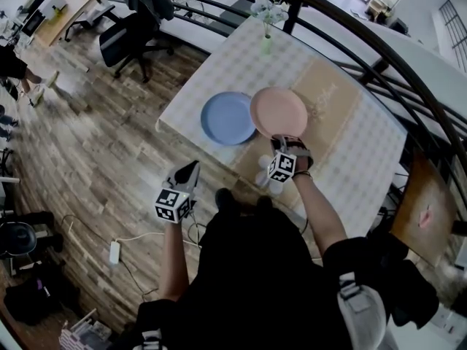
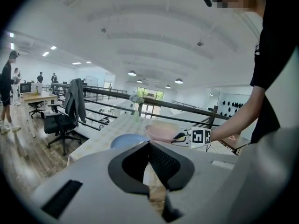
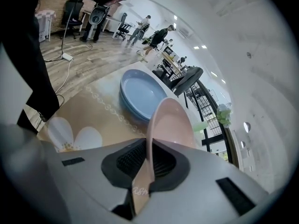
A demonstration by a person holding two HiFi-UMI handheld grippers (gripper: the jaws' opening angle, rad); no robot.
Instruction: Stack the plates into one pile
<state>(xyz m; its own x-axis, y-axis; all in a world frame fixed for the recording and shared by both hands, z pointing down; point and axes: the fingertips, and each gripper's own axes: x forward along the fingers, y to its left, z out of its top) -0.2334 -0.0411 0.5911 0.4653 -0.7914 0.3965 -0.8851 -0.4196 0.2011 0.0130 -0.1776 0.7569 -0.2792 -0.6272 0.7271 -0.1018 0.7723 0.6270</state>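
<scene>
A pink plate (image 1: 279, 112) hangs tilted just above the table, its left edge over the right rim of a blue plate (image 1: 228, 118) that lies flat on the cloth. My right gripper (image 1: 281, 138) is shut on the pink plate's near rim. In the right gripper view the pink plate (image 3: 170, 120) stands edge-on between the jaws of the right gripper (image 3: 148, 146), with the blue plate (image 3: 140, 94) beyond it. My left gripper (image 1: 191, 168) hangs off the table's near corner, over the floor. In its own view the left gripper (image 2: 149, 144) is shut and holds nothing.
The table (image 1: 350, 144) carries a checked cloth and a tan runner (image 1: 332, 93) with daisy prints. A vase of flowers (image 1: 267, 20) stands at its far edge by a dark railing (image 1: 379, 64). An office chair (image 1: 124, 39) stands on the wooden floor at the left.
</scene>
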